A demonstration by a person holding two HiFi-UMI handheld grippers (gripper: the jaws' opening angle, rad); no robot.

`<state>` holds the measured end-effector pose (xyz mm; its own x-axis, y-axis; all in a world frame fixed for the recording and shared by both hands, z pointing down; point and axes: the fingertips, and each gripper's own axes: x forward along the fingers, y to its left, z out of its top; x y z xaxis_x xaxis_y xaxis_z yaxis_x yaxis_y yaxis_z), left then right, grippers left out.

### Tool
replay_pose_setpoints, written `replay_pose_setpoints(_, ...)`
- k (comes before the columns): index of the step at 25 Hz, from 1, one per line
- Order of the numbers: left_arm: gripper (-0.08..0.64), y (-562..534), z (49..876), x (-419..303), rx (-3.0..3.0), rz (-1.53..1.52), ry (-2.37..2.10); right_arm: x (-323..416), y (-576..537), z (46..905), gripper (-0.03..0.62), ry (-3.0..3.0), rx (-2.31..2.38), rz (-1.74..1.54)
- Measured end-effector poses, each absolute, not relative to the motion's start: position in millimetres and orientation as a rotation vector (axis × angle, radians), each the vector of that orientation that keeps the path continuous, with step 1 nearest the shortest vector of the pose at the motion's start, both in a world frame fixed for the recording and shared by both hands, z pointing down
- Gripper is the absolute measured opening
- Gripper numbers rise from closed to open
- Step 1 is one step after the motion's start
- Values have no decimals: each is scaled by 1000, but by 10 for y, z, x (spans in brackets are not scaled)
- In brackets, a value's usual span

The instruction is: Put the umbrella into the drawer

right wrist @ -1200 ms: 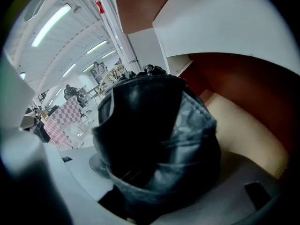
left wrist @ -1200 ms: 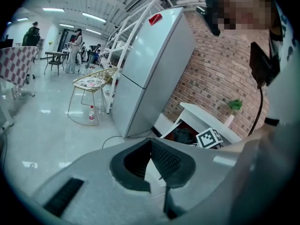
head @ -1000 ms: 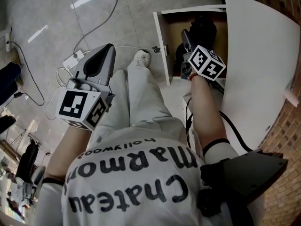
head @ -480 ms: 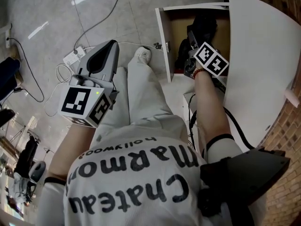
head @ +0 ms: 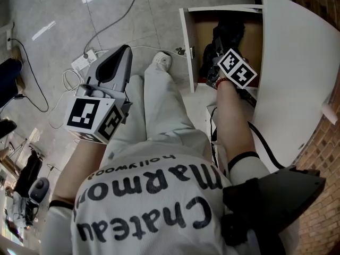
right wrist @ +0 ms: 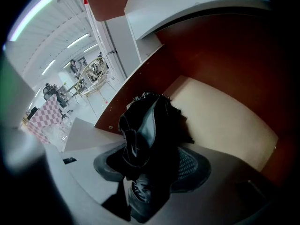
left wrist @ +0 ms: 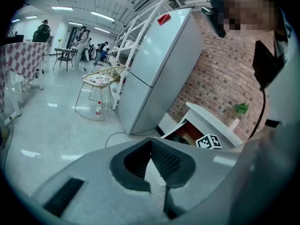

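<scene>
The black folded umbrella (head: 228,28) lies in the open drawer (head: 186,41) of a white cabinet, on its pale bottom. My right gripper (head: 215,48) reaches down into that drawer. In the right gripper view the umbrella (right wrist: 145,125) sits between the two jaws of the right gripper (right wrist: 151,164). These jaws are closing, and the meshed right pad (right wrist: 193,167) still shows bare beside the fabric. My left gripper (head: 121,53) hangs over the person's left leg, away from the drawer. The left gripper (left wrist: 151,142) has its tips together, holding nothing.
A white rounded tabletop (head: 297,73) overhangs the drawer's right side. A power strip (head: 85,62) and cables (head: 32,84) lie on the tiled floor at left. A white shoe (head: 161,62) stands by the drawer front. A silver fridge (left wrist: 154,64) stands further off.
My right gripper has dipped a little deeper into the drawer over the umbrella. The left gripper has stayed where it was.
</scene>
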<state>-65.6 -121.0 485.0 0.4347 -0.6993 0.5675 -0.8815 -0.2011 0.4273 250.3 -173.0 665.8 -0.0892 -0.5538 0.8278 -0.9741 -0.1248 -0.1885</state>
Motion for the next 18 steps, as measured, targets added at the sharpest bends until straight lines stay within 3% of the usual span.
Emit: replay_pose_setpoints(18,15,-1179,4845,-782,1896,335,-1377,2551,-1750,6711,222,-1644,1736,1096)
